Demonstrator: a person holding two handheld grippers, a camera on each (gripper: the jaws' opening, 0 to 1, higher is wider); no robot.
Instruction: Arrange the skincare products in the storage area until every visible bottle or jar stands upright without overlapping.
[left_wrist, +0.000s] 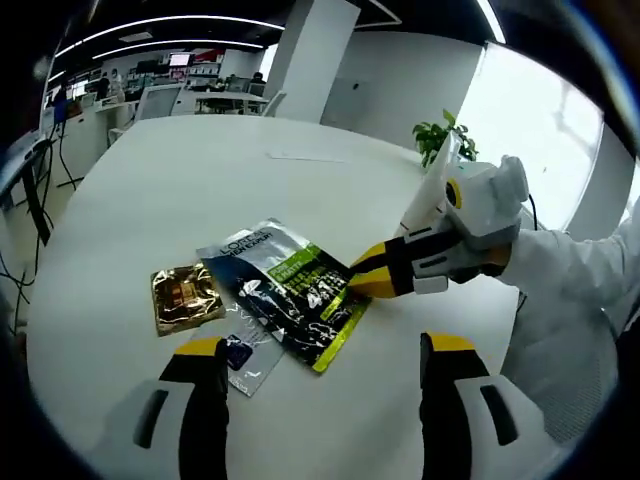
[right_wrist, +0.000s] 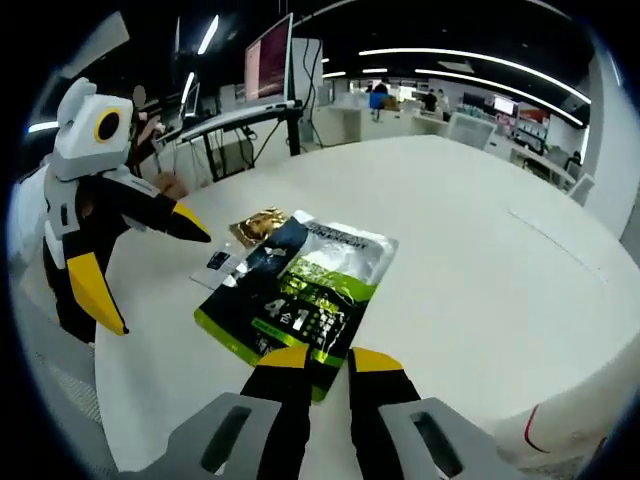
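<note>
The flat dark green-and-black foil sachet (right_wrist: 300, 290) lies on the white round tabletop (right_wrist: 480, 250), overlapping a gold foil sachet (left_wrist: 185, 295). The right gripper (right_wrist: 328, 362) fingers pinch its edge; the left gripper (left_wrist: 325, 352) stands wide open, empty. Dragging risks sliding the pile sideways.

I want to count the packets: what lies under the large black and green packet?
Under the black and green packet a clear packet sticks out, partly covered. A gold packet lies beside it. Anything else beneath is hidden.

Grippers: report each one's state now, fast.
Left gripper: open, holding nothing, above the small clear packet.
Right gripper: jaws nearly together at the edge of the green-and-black sachet; grip cannot be told.
</note>
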